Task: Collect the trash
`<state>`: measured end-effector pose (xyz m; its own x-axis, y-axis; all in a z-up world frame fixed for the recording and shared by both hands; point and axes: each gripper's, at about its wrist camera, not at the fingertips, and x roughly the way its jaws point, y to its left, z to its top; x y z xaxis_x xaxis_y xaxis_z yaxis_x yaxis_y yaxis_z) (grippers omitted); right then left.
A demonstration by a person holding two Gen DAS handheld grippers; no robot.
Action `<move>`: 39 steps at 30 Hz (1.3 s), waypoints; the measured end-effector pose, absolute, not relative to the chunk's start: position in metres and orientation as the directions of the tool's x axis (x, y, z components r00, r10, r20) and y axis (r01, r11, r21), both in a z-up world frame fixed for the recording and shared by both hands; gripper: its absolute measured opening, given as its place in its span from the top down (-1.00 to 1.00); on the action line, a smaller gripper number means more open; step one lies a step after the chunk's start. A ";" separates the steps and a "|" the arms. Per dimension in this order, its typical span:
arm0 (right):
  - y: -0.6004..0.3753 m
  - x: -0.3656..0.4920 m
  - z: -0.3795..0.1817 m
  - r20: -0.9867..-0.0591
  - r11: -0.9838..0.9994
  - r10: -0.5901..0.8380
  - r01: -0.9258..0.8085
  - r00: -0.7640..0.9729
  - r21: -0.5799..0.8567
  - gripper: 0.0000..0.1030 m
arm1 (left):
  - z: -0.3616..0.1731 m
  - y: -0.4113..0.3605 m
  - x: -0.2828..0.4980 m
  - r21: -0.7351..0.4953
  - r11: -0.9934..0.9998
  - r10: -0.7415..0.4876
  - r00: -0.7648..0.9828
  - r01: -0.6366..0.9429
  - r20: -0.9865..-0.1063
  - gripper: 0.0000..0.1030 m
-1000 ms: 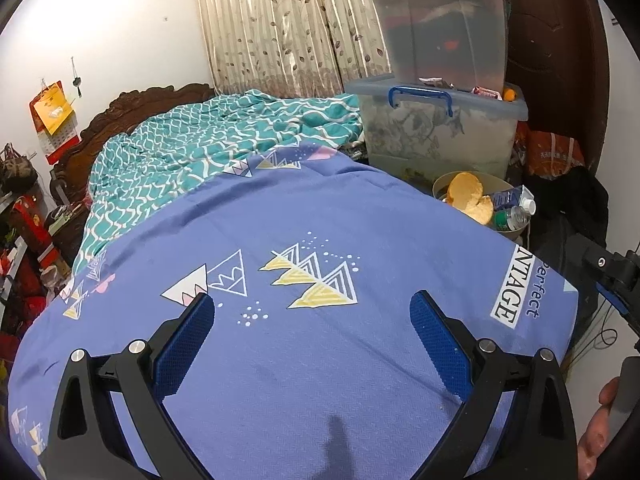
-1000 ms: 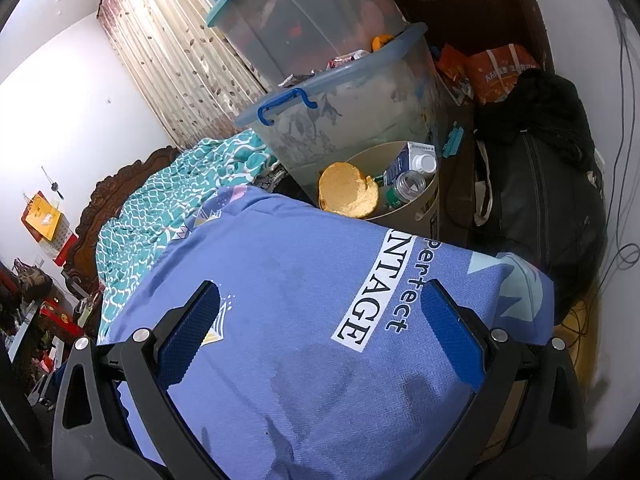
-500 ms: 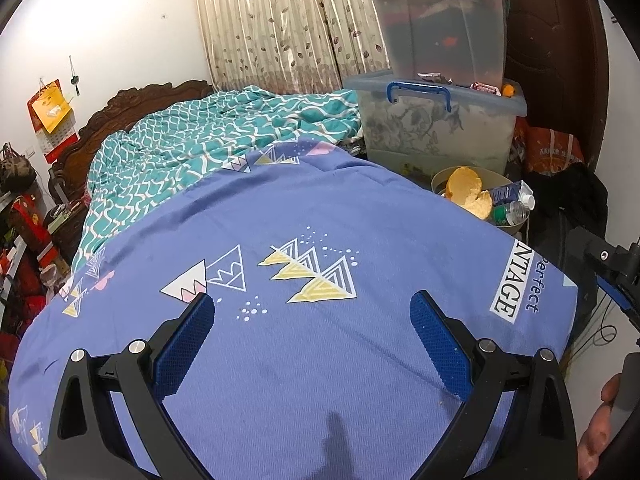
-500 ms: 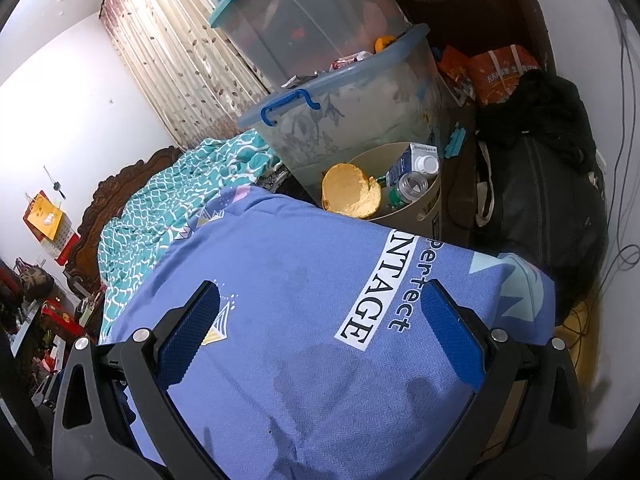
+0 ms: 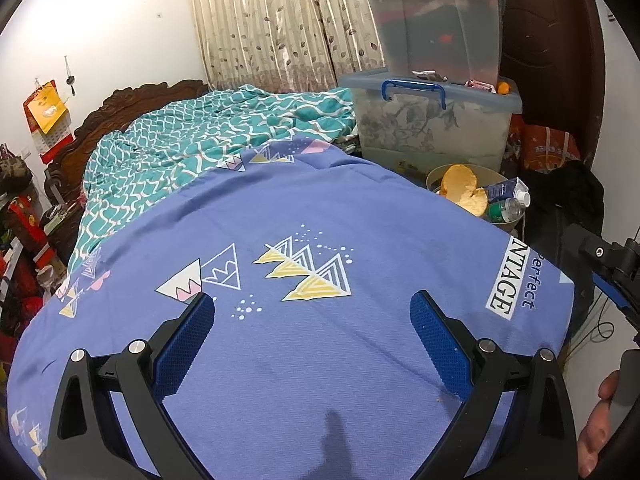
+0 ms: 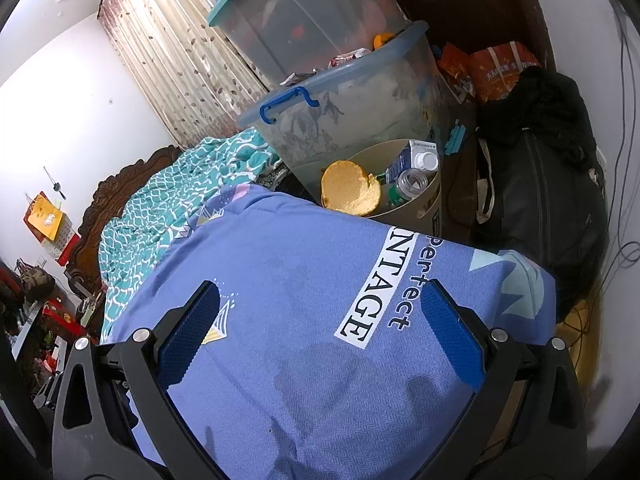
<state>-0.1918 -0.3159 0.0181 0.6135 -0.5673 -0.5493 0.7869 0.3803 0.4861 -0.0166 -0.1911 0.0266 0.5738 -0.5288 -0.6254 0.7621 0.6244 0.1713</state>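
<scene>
Both the left tool and the right tool gape wide and empty over the bare blue printed bedsheet, while ahead of them the round beige bin already holds an orange peel, a clear plastic bottle and a blue-and-white carton, so collecting looks essentially finished.

Both wrist views look forward from low over the blue bedspread, the right nearer and tilted, sharing the trash bin and stacked storage boxes.
</scene>
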 end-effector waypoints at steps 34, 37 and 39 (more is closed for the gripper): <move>-0.317 -0.190 0.012 -0.557 0.382 -0.557 0.786 0.616 0.487 -0.93 | 0.018 -0.190 -0.010 0.165 0.621 -0.516 0.559 0.766 -0.649 -0.83; -0.317 -0.190 0.012 -0.557 0.381 -0.557 0.786 0.616 0.487 -0.93 | 0.017 -0.190 -0.009 0.165 0.621 -0.516 0.558 0.766 -0.650 -0.83; -0.316 -0.189 0.012 -0.557 0.382 -0.557 0.786 0.616 0.486 -0.93 | 0.017 -0.190 -0.009 0.164 0.621 -0.516 0.558 0.766 -0.651 -0.83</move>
<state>-0.1893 -0.3164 0.0122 0.6157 -0.5574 -0.5570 0.7858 0.3820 0.4864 -0.0092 -0.1897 0.0168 0.5576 -0.5156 -0.6506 0.7662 0.6212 0.1644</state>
